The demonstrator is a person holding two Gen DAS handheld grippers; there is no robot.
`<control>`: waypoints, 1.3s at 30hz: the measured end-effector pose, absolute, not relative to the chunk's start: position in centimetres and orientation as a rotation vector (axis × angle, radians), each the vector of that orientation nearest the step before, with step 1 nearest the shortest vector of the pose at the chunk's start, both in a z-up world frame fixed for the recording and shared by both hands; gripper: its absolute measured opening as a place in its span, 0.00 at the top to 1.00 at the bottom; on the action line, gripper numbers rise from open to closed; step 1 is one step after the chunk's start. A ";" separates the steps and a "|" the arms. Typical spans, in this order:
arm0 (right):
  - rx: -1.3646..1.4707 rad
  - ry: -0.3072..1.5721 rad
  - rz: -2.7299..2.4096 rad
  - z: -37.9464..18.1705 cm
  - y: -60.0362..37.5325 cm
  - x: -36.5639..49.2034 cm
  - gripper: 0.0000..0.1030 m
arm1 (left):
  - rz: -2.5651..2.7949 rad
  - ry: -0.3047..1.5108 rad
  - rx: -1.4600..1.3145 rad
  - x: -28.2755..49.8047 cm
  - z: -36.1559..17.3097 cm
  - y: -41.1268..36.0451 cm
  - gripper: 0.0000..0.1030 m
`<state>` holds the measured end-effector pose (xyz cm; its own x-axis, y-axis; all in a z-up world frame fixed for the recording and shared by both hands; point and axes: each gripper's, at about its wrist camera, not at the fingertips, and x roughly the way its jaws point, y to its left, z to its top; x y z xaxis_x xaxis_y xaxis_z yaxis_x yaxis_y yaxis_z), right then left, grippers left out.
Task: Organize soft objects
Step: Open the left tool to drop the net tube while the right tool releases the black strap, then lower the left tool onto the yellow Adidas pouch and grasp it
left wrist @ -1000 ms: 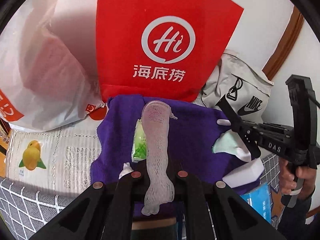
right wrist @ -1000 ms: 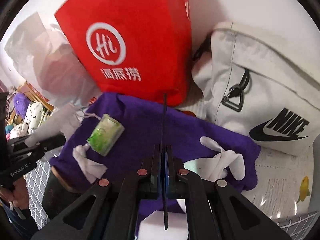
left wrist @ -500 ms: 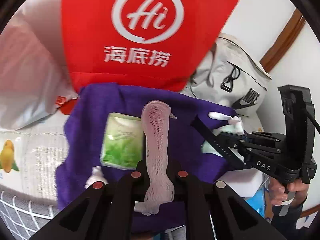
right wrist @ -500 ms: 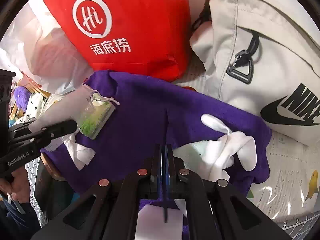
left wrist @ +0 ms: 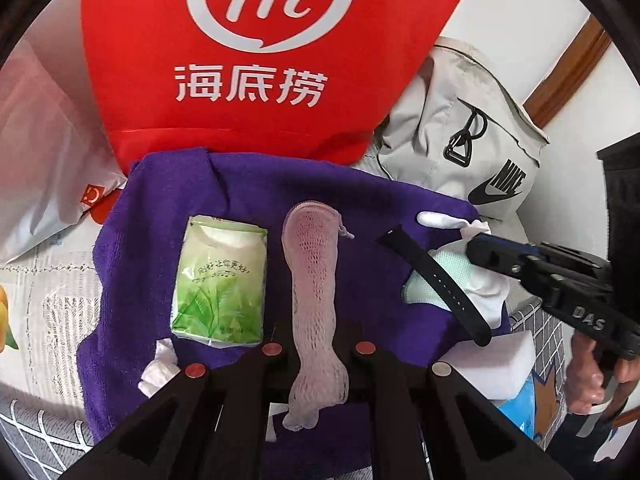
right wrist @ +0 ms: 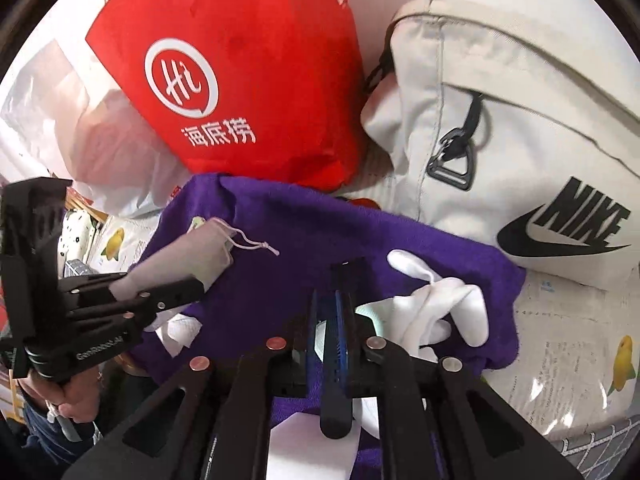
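Observation:
My left gripper (left wrist: 318,344) is shut on a pink mesh drawstring pouch (left wrist: 314,272), which sticks out forward over a purple towel (left wrist: 248,188). A green tissue pack (left wrist: 220,276) lies on the towel just left of the pouch. At the towel's right side, the jaws of my right gripper (right wrist: 326,320) are opening, and a gap shows between the blue pads. A black strap (right wrist: 338,400) sits loosely between them, twisted flat-side up. A white glove (right wrist: 440,304) and a pale green mesh cloth (left wrist: 424,288) lie under and beside that gripper.
A red shopping bag (left wrist: 256,40) and a cream Nike bag (right wrist: 520,120) stand right behind the towel, with a white plastic bag (left wrist: 40,140) at the back left. A white sponge block (left wrist: 496,364) and a crumpled tissue (left wrist: 160,368) sit at the towel's near edge.
My left gripper has come down and closer over the towel, still holding the pouch. The right pads have parted a little and the strap, edge-on before, has twisted and tilted.

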<state>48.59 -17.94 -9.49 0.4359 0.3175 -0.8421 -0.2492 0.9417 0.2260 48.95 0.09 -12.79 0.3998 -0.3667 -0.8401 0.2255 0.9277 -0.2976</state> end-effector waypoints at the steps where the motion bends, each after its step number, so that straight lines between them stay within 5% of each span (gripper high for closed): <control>1: 0.069 1.057 0.351 -9.2 -18.0 48.3 0.90 | -0.376 1.098 -0.141 49.0 -12.8 -0.1 0.93; 4: 0.055 1.048 0.333 -8.7 -18.3 47.8 0.86 | -0.374 1.103 -0.128 49.0 -12.9 -0.4 0.85; 6: 0.054 1.037 0.327 -8.3 -18.5 47.4 0.83 | -0.358 1.100 -0.119 48.9 -12.8 -0.4 0.56; 8: 0.057 1.028 0.326 -8.0 -18.7 47.0 0.83 | -0.353 1.076 -0.134 48.7 -12.3 -0.2 0.46; 16: 0.053 1.017 0.331 -7.2 -18.5 45.2 0.83 | -0.299 1.055 -0.087 47.4 -10.8 0.6 0.45; 26: 0.064 1.007 0.340 -6.3 -18.2 41.4 0.83 | -0.275 1.036 -0.093 43.0 -9.3 2.4 0.30; 39: 0.067 0.976 0.358 -5.0 -17.1 35.4 0.83 | -0.231 0.993 -0.071 37.7 -6.9 4.0 0.30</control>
